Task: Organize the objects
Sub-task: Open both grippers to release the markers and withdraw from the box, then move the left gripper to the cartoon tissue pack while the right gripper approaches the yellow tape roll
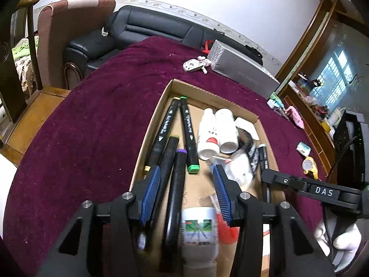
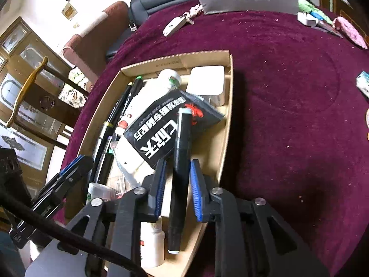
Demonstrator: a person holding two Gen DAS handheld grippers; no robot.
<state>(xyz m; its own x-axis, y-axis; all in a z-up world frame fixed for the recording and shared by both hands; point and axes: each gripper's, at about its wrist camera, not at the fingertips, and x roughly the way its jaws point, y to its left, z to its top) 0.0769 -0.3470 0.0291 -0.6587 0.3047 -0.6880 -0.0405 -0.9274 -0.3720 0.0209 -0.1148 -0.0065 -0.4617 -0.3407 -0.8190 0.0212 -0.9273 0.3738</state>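
your right tool (image 2: 176,182) stands narrow around a black marker (image 2: 181,161) in the box (image 2: 227,115), pads barely apart, while your left tool (image 1: 186,184) gapes empty, so lifting now risks dragging the marker askew.

Five markers (image 1: 188,136), three white bottles (image 1: 208,136)

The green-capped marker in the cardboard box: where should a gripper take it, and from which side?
Probably grip the green-capped marker mid-barrel from above, pads on its long sides. It lies flat in the cardboard box, and bottles crowd its right side.
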